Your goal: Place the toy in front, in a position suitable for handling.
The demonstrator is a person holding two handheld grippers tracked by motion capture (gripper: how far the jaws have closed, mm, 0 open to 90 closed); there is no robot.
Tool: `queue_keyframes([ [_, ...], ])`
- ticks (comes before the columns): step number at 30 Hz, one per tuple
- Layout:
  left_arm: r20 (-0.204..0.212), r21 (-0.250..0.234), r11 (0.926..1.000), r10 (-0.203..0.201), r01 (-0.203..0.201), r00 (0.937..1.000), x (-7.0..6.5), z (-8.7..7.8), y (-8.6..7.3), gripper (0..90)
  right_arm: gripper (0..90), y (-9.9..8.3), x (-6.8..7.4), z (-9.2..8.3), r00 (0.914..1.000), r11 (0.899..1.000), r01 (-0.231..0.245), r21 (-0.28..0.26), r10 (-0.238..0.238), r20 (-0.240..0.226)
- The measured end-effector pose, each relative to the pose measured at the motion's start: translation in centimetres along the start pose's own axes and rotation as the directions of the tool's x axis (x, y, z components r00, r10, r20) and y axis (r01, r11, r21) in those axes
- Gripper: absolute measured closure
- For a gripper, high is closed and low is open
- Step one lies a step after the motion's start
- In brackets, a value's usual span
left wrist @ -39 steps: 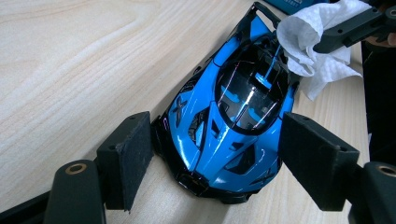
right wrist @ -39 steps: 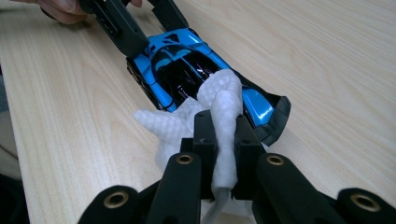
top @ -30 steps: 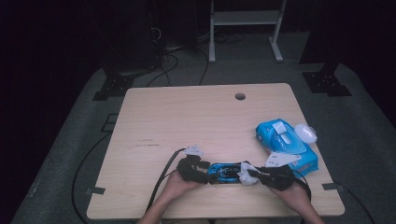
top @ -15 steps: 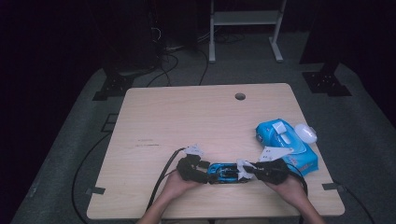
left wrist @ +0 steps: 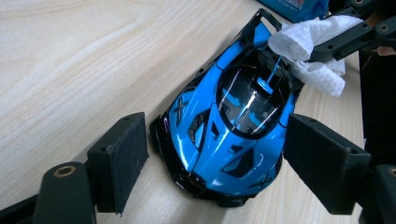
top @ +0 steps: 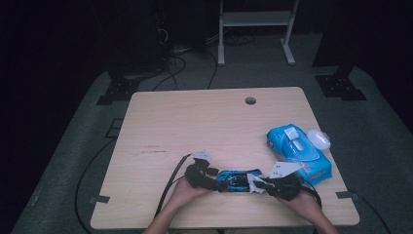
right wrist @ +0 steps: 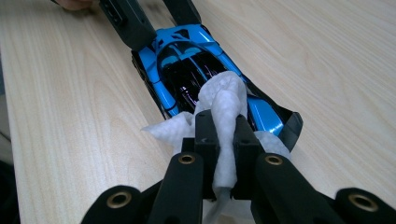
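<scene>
free: table [top: 195, 126] left, far | blocked: wipes pack [top: 298, 152] right, probably

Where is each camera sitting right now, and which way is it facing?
High view: above the near side, looking forward and down on the table; forearms enter at the bottom.
Left gripper view: rides the left gripper, facing the blue toy car; its jaws flank the nose.
Right gripper view: rides the right gripper, jaws pinching the white wipe on the car.
Shared: car and wipe.

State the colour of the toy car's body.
Bright blue, with black windows and trim: the toy car shows best in the left gripper view.
</scene>
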State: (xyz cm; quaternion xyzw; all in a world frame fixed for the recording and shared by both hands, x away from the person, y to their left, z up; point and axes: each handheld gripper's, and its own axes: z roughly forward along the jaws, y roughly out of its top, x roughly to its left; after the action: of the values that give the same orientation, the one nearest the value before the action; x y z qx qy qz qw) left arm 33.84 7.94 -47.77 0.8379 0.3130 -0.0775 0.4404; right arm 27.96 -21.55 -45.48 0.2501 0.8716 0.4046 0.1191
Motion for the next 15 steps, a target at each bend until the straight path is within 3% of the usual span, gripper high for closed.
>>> queue_keyframes([
  [8, 0.014, 0.003, 1.0, 0.006, -0.006, 0.9999, -0.1, 0.1, 0.0, 22.4, 84.4, -0.7, 0.4, -0.4, 0.9998, 0.999, 0.017, -0.029, -0.018, -0.014],
  [15, 0.052, -0.025, 0.9983, -0.052, 0.053, 0.9973, 0.9, 0.3, 0.3, 25.5, 84.5, -0.8, 0.7, -0.4, 0.9991, 0.999, 0.04, -0.03, -0.04, -0.012],
])
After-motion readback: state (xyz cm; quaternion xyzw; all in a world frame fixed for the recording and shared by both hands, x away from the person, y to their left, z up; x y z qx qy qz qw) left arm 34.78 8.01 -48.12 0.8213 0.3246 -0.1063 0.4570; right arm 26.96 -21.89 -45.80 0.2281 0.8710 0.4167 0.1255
